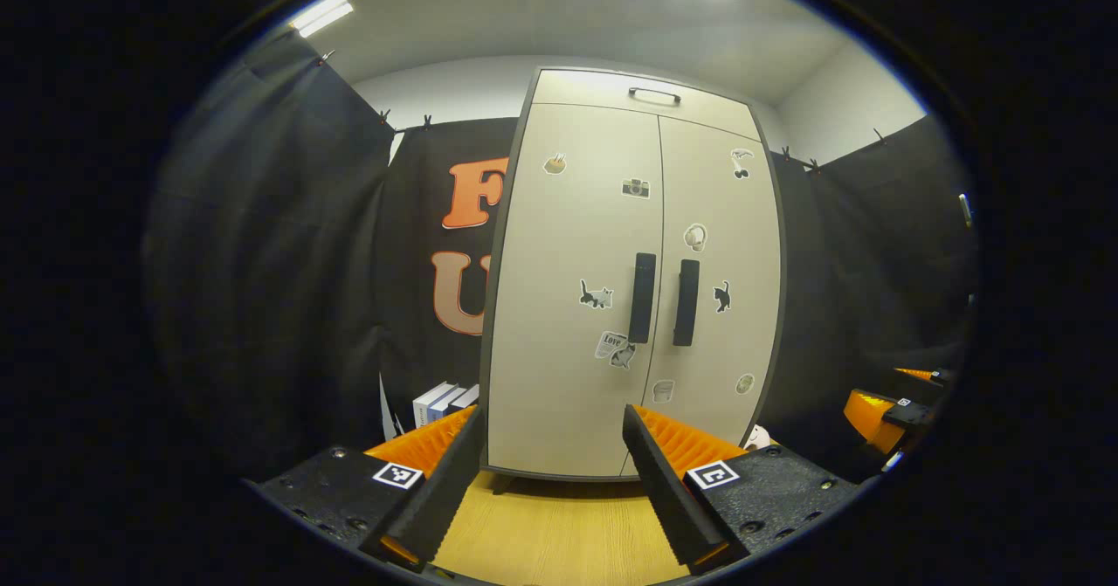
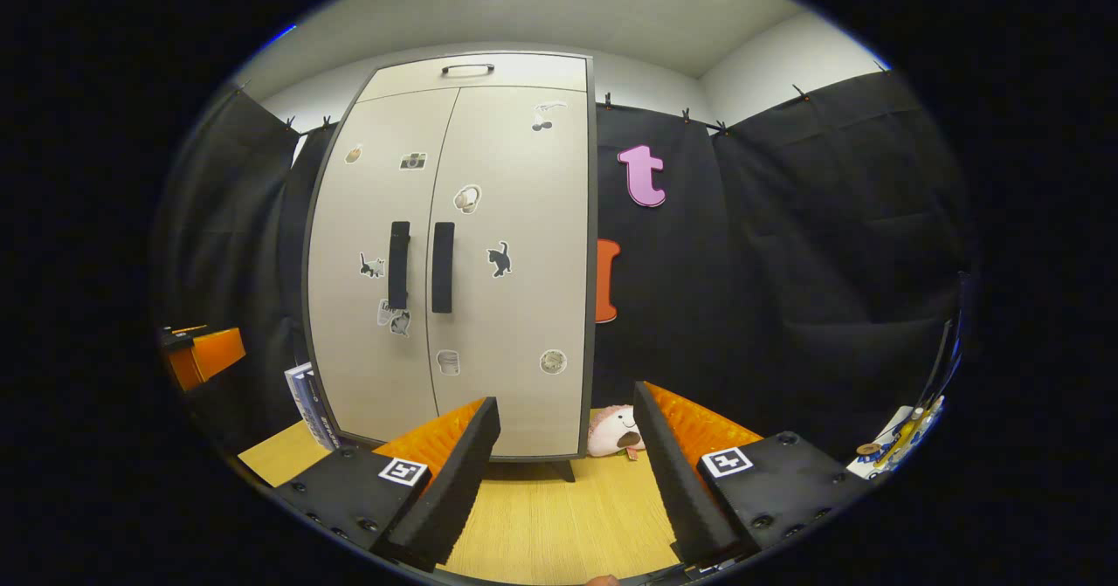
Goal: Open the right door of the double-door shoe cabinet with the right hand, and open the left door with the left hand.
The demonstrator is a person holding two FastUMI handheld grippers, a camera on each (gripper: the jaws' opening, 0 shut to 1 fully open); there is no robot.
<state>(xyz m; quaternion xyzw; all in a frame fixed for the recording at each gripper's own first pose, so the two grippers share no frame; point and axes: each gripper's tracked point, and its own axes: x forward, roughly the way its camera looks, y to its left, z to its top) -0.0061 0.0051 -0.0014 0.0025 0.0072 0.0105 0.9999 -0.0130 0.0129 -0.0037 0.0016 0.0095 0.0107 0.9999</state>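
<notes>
A tall beige shoe cabinet (image 1: 629,263) (image 2: 463,254) stands ahead on a wood floor, both doors closed and dotted with stickers. Two dark vertical handles sit side by side at the middle seam: the left door handle (image 1: 643,298) (image 2: 399,265) and the right door handle (image 1: 686,302) (image 2: 443,266). My left gripper (image 1: 550,481) is open, well short of the cabinet, with nothing between its fingers. My right gripper (image 2: 568,472) is open too, low and to the right of the cabinet's base. In the left gripper view, the right gripper (image 1: 882,416) shows at the far right edge.
Black cloth walls close in both sides. Books (image 1: 444,401) (image 2: 306,394) lean at the cabinet's left foot. A small plush toy (image 2: 614,433) (image 1: 758,437) lies on the floor at its right foot. A top drawer handle (image 1: 654,93) sits above the doors. Wood floor (image 1: 559,534) stretches to the cabinet.
</notes>
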